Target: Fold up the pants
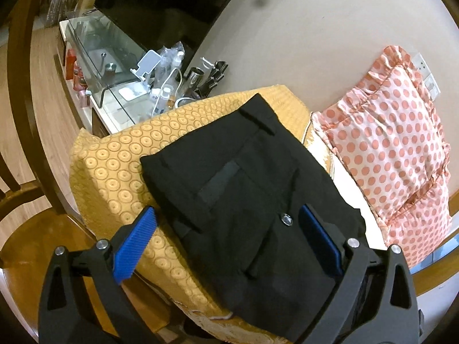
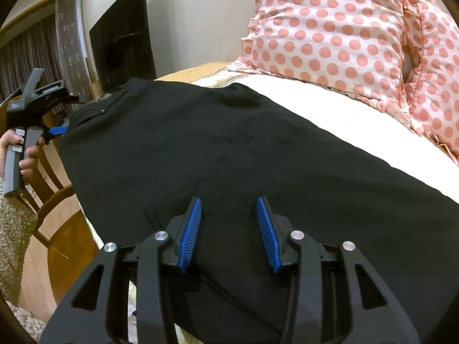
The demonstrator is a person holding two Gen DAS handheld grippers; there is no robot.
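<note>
Left wrist view: your left gripper (image 1: 226, 218) hangs over the waistband end of the black pants (image 1: 243, 200), its 2 blue pads (image 1: 134, 246) spread wide and holding nothing. Taking the pants as your landmark, 1 pad sits off their left edge above the gold circle-patterned cover (image 1: 114, 154), and the other sits over the dark cloth just right of the metal button (image 1: 286, 219). You cannot tell from here whether either pad touches the fabric. The pants lie flat across the bed, waistband toward the cover's far edge, with a belt loop showing near the top. The pink polka-dot pillow (image 1: 387, 143) rests to the right of the pants, apart from them. Beyond the pants, past the cover's far side, a glass-topped stand (image 1: 94, 46) carries bottles and cables below a dark TV screen (image 1: 160, 5).

In the right wrist view, your right gripper (image 2: 229, 209) is also released, both pads parted above the pants (image 2: 215, 149) near their close edge. From this side the pants stretch away toward the left gripper (image 2: 58, 130), which your left hand (image 2: 27, 154) holds at their far left end. The pillow (image 2: 330, 28) lies behind the pants to the right, on a white sheet (image 2: 330, 109) that borders them. A wooden chair (image 2: 57, 218) stands left of the pants.
</note>
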